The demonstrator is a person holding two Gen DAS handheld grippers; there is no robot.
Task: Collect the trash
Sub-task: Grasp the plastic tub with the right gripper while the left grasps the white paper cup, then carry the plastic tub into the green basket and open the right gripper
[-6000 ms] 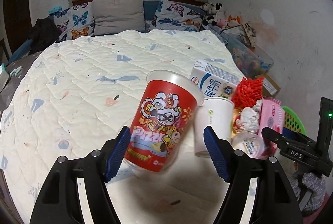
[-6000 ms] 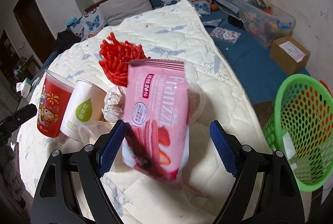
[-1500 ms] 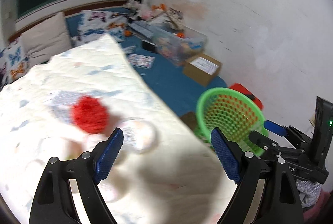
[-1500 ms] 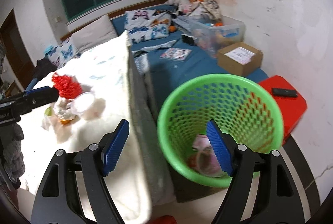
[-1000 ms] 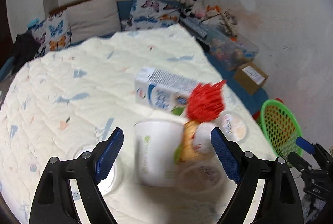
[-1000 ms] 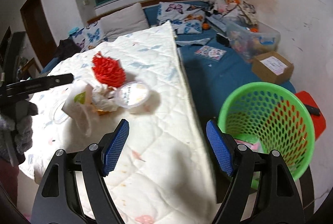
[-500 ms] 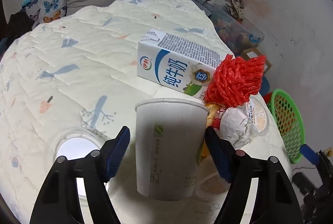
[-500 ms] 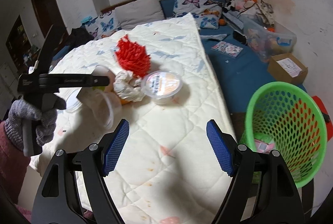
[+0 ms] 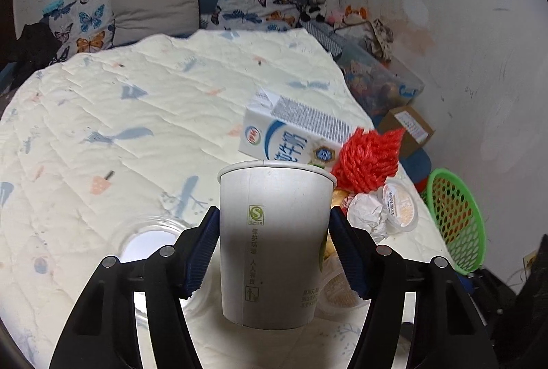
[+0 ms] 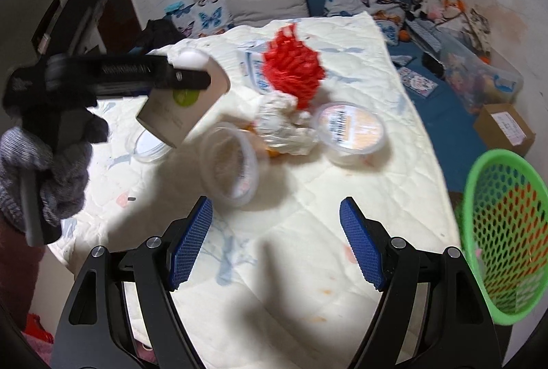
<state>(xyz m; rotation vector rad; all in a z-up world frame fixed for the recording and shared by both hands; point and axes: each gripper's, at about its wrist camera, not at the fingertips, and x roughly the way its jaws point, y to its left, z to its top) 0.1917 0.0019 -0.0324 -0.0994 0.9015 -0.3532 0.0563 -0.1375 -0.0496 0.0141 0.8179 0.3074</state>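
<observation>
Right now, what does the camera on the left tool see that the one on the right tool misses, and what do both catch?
Only the left view shows the left tool clamped on the paper cup and the milk carton's print. Only the right view shows the open right tool, the gloved hand and the tipped clear tub. Both show the red netting, the sealed tub and the green basket.

paper cup (image 9: 274, 238): white, green logo | milk carton (image 9: 291, 136): white, blue | net ball (image 9: 370, 160): red | basket (image 9: 455, 218): green mesh | quilt (image 9: 137, 115): cream, blue-orange motifs | tongs' pads (image 10: 191, 242): blue | pillows (image 9: 85, 23): butterfly print
</observation>
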